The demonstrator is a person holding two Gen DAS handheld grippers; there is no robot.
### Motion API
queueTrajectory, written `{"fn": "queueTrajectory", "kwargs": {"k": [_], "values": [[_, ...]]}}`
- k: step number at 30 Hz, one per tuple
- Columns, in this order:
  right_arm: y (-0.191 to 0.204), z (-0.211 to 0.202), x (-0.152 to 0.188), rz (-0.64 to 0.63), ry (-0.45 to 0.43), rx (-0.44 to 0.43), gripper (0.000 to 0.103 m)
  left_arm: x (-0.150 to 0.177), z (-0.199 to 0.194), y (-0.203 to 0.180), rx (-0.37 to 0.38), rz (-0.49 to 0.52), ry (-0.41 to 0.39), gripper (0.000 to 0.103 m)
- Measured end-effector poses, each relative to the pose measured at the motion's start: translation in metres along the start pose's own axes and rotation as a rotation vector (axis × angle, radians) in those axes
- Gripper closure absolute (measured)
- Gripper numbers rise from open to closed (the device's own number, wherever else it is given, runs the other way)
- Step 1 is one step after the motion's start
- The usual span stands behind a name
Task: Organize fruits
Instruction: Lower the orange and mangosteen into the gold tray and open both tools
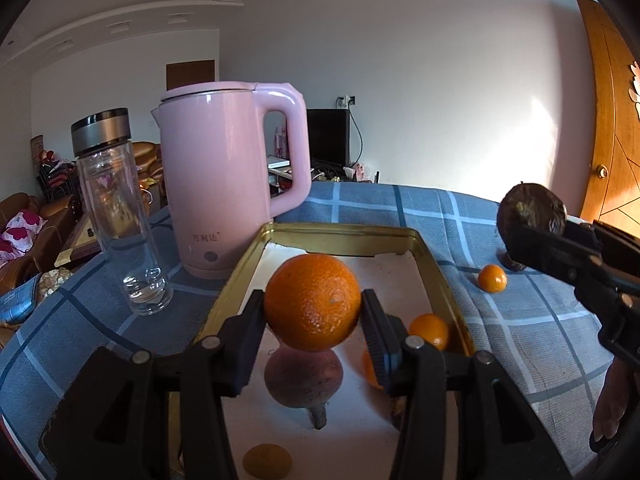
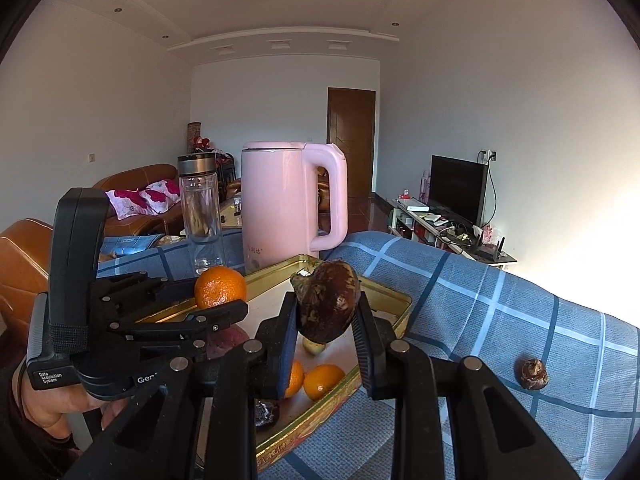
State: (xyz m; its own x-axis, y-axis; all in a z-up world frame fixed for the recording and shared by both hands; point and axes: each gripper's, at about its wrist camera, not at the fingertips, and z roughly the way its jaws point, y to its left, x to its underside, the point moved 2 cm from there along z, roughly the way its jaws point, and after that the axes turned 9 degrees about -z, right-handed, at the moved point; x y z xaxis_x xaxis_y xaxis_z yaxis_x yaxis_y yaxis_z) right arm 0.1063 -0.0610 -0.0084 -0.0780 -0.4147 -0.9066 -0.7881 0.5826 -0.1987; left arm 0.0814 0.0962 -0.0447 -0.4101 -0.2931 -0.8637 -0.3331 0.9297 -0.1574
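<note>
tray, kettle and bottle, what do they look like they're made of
Tray: likely thin metal, a gold-lacquered rim and a pale shiny floor that mirrors the fruit.
Kettle: glossy pink shell, probably plastic, though coated metal can't be ruled out; soft highlights.
Bottle: clear glass or hard plastic, see-through with a thick base; brushed metal-look cap with a dark top.

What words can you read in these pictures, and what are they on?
"Data Acquisition System": white label on the left gripper, low on its handle, right wrist view.
"Gen": white letters on that gripper's body; the rest is hidden.
Three Chinese characters on the pink kettle, low on its front: too blurred to read for sure.
Red lettering on the gold tray, along its outer wall: too blurred to read.
</note>
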Motion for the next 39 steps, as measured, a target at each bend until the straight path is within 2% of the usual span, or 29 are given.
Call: {"fn": "queueTrajectory", "kwargs": {"k": [12,32,36,39], "values": [[0.022,0.022,0.002,-0.030,0.060,-0.057,0.075,0.001,0.008,0.031,-0.054,-0.039,0.031,0.054],[0.061,0.053,0.023,-0.118,0.212,-0.177,0.074,0.009,0.022,0.044,-0.072,-0.057,0.097,0.053],[0.060,0.053,0.026,-0.108,0.217,-0.186,0.074,0.006,0.015,0.044,-0.089,-0.057,0.078,0.047],[0.055,0.045,0.024,-0.110,0.207,-0.172,0.074,-0.001,0.005,0.038,-0.073,-0.045,0.059,0.045]]}}
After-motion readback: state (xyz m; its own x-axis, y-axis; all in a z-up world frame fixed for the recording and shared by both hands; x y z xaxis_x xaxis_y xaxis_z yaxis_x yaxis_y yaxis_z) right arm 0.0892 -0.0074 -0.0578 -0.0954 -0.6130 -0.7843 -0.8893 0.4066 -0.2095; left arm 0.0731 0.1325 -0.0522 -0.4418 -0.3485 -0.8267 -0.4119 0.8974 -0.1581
